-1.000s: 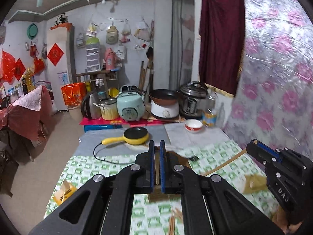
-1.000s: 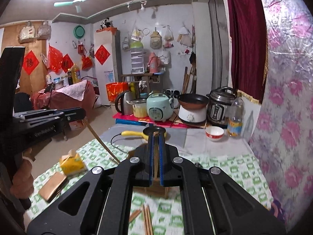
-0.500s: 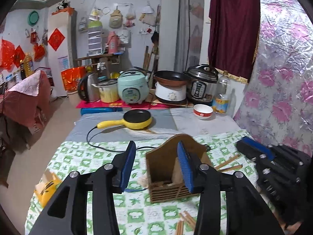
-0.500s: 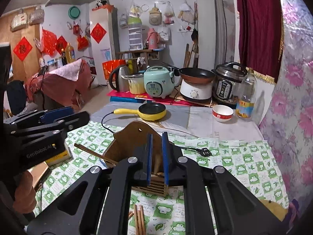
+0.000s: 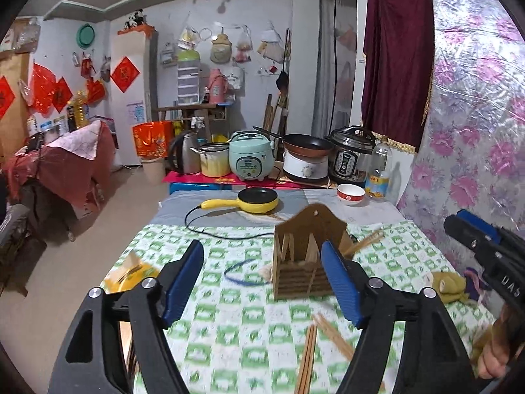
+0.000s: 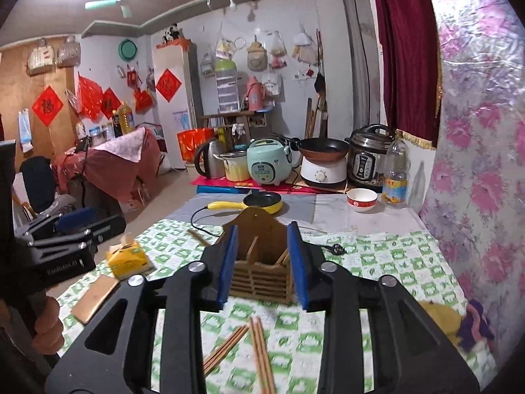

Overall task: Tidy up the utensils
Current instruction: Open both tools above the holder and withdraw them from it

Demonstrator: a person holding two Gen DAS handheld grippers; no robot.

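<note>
A brown wooden utensil holder (image 5: 306, 262) (image 6: 259, 272) stands on the green checked tablecloth (image 5: 236, 328) with several chopsticks (image 5: 288, 246) leaning inside it. More loose chopsticks (image 5: 310, 351) (image 6: 259, 351) lie on the cloth in front of it. My left gripper (image 5: 262, 282) is open and its jaws are still opening, with nothing between them; the holder stands just behind its right pad. My right gripper (image 6: 262, 264) is open less wide and also opening. Its blue pads frame the holder beyond them without pressing it. Each gripper shows at the edge of the other's view.
A yellow tissue box (image 6: 126, 259) and a flat brown board (image 6: 95, 298) lie at the left. A yellow pan (image 5: 257, 200) with cord, a red-and-white bowl (image 5: 350, 193) and a bottle (image 5: 379, 170) sit behind. A floral wall (image 5: 475, 131) bounds the right; a plush toy (image 5: 446, 282) lies there.
Both grippers were shut a second ago, each with a thin stick between its pads. Both came down over the holder, opened and drew back; the sticks are no longer between the pads.
</note>
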